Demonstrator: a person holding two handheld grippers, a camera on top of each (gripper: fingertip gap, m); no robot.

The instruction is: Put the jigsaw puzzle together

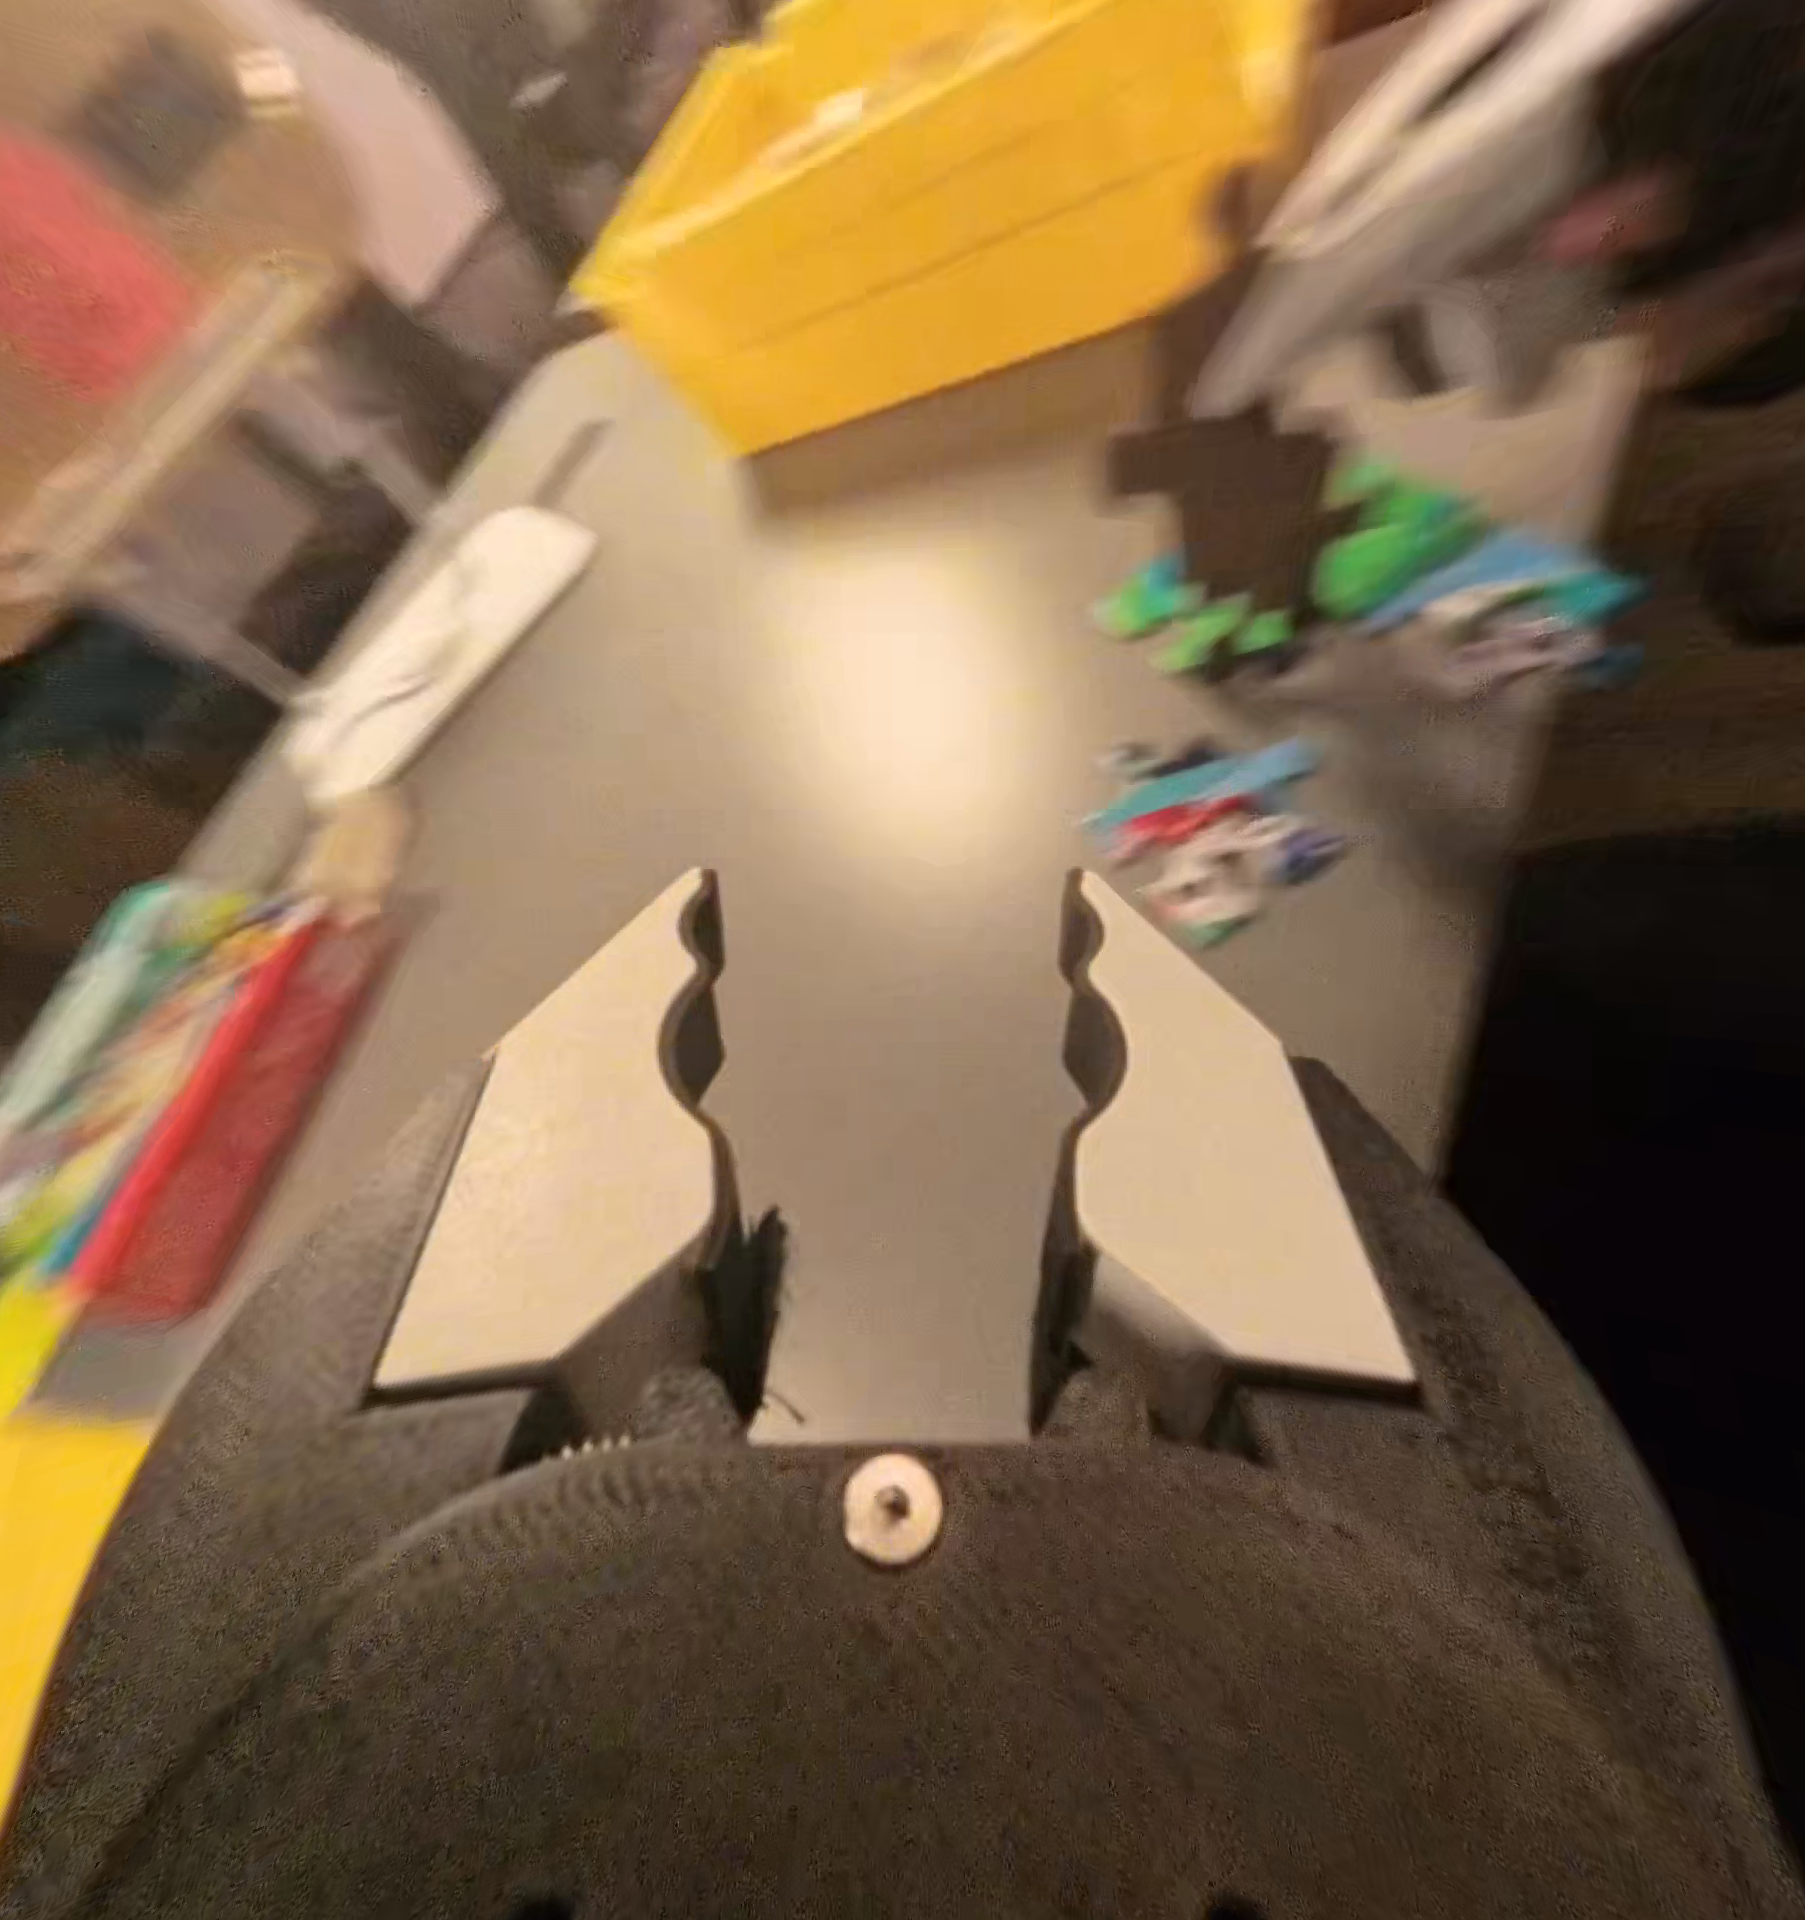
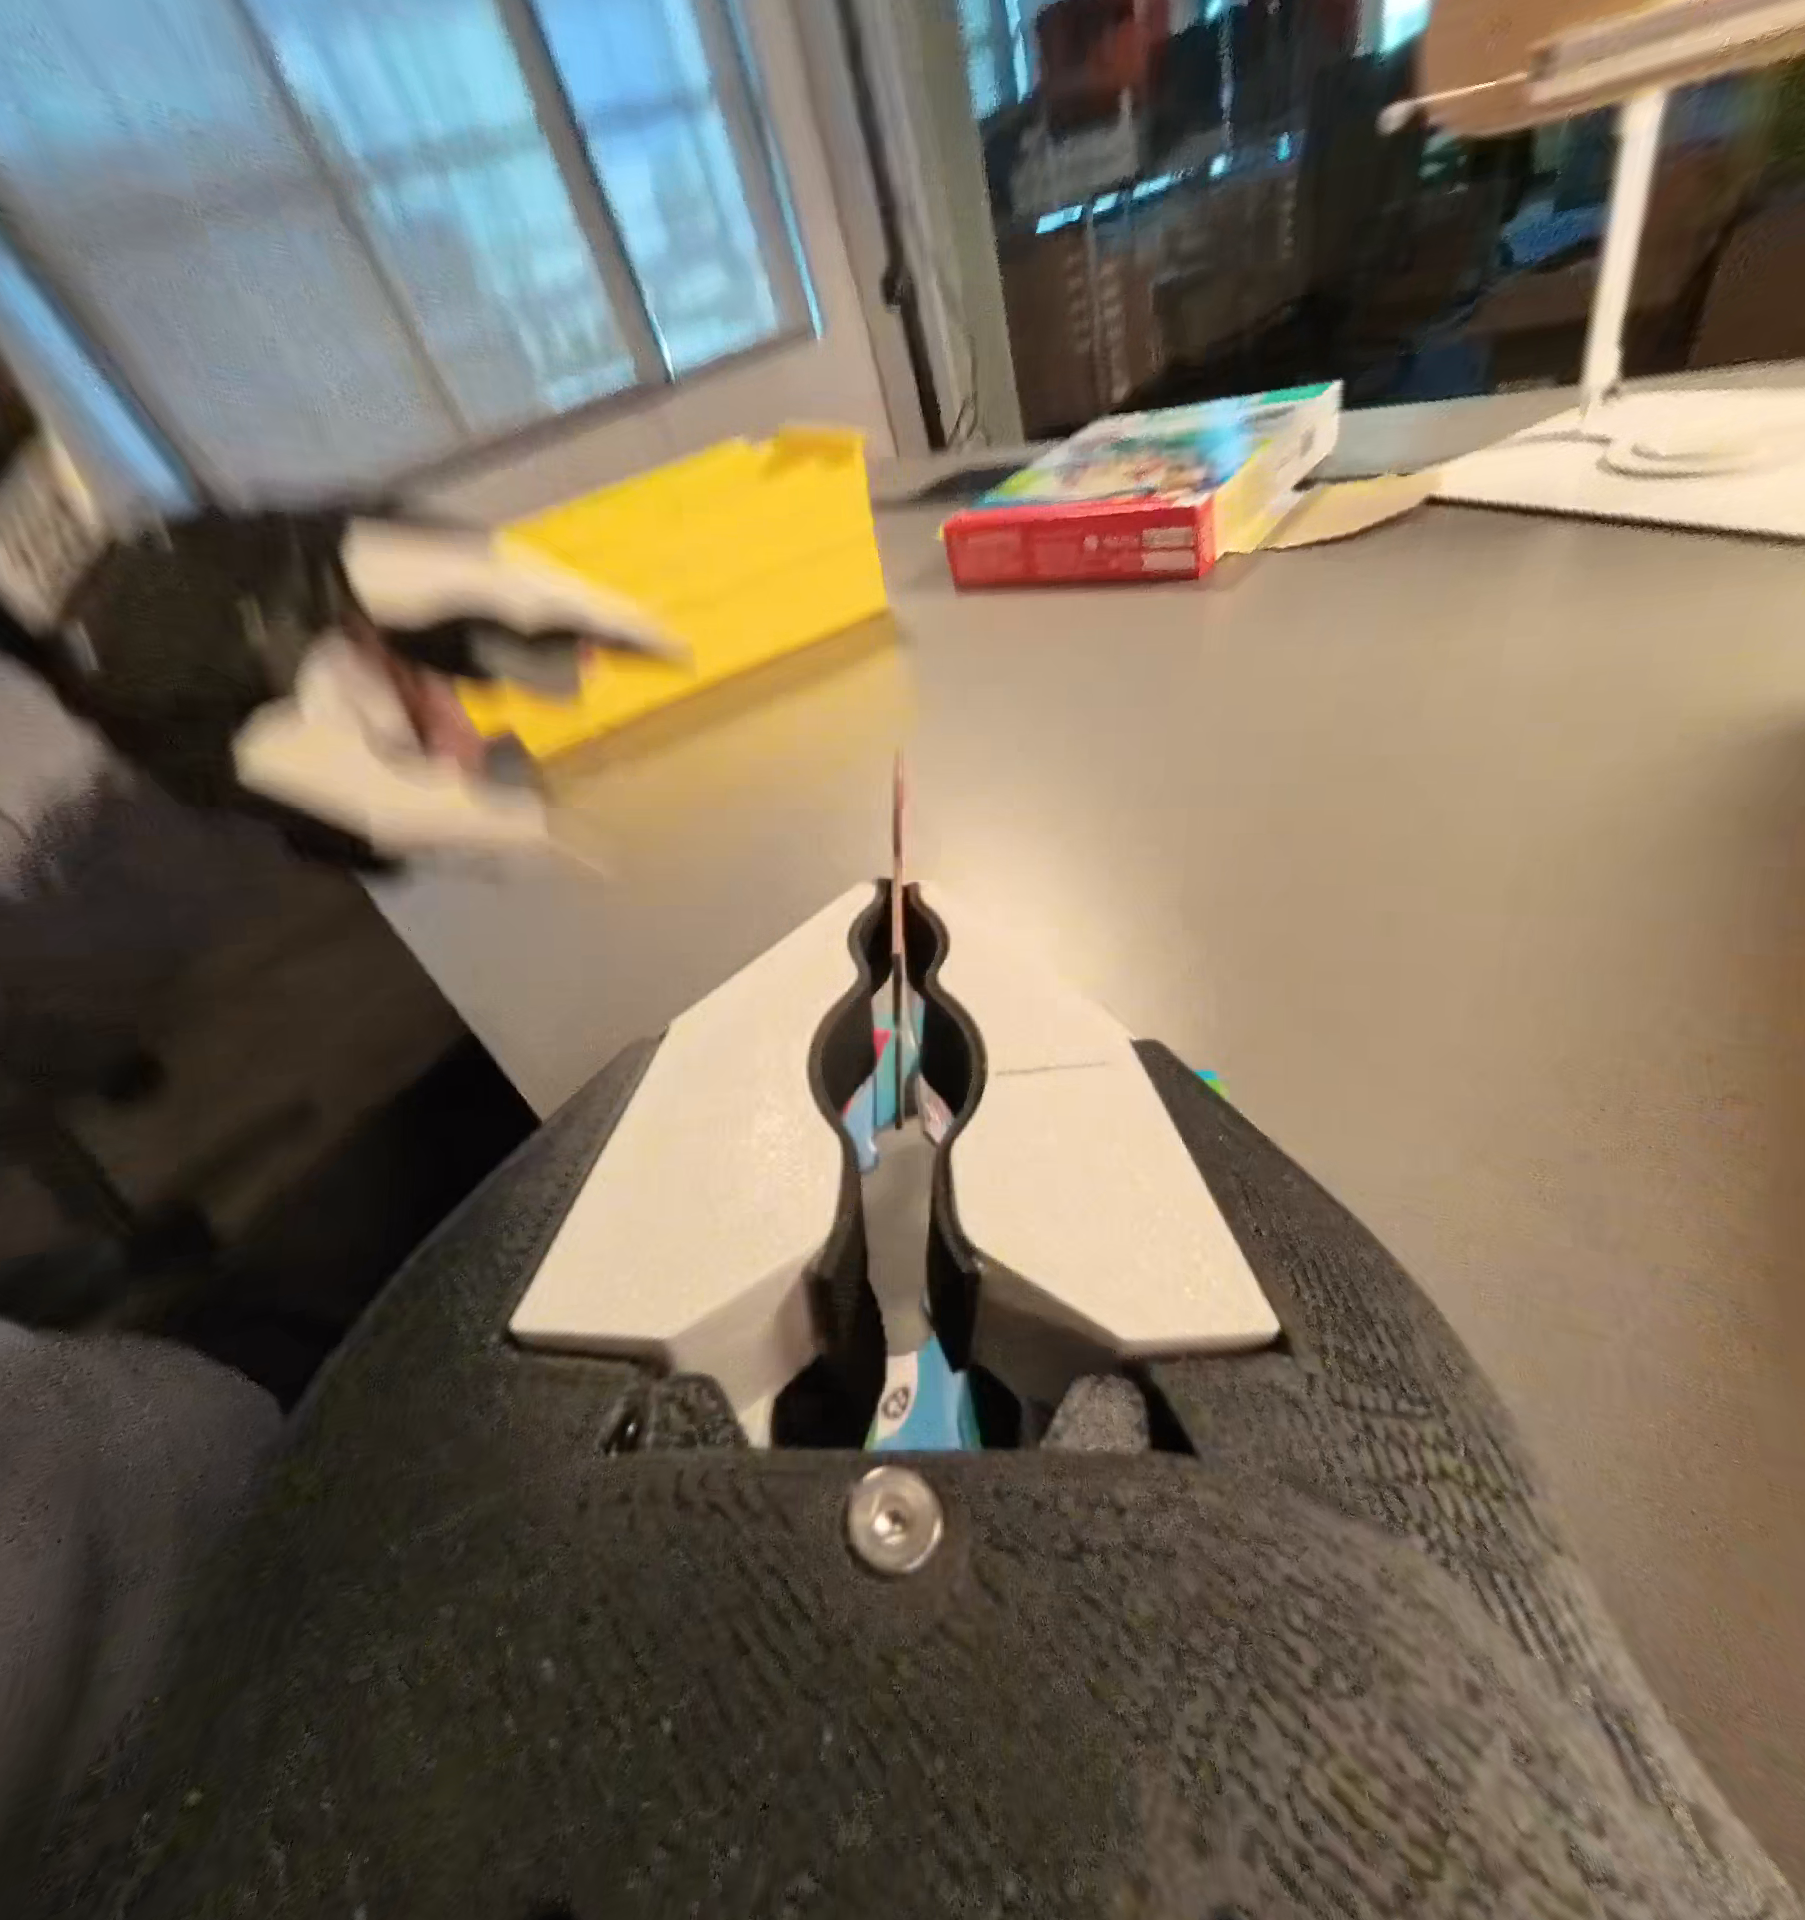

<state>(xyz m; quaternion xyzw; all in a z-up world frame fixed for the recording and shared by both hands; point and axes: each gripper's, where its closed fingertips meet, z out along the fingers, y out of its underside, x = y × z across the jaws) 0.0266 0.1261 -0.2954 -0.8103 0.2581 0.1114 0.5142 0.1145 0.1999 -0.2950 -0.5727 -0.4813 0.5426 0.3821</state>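
In the left wrist view my left gripper (image 1: 893,883) is open and empty above the grey table (image 1: 877,1039). Loose jigsaw pieces lie to its right: a blue, red and white cluster (image 1: 1220,831) and a green and blue cluster (image 1: 1397,571). In the right wrist view my right gripper (image 2: 896,894) is shut on a thin jigsaw piece (image 2: 896,821). The piece is seen edge-on and sticks out past the fingertips, with blue and red print showing between the fingers. The left gripper (image 2: 441,675) shows blurred at the left, its jaws apart.
A yellow bin (image 1: 929,208) stands at the far side of the table and also shows in the right wrist view (image 2: 711,551). The red puzzle box (image 2: 1116,520) lies behind it, beside a white lamp base (image 2: 1708,447). A white flat object (image 1: 441,644) lies at the table's left edge. The grippers' ends are close to 12 centimeters from one another.
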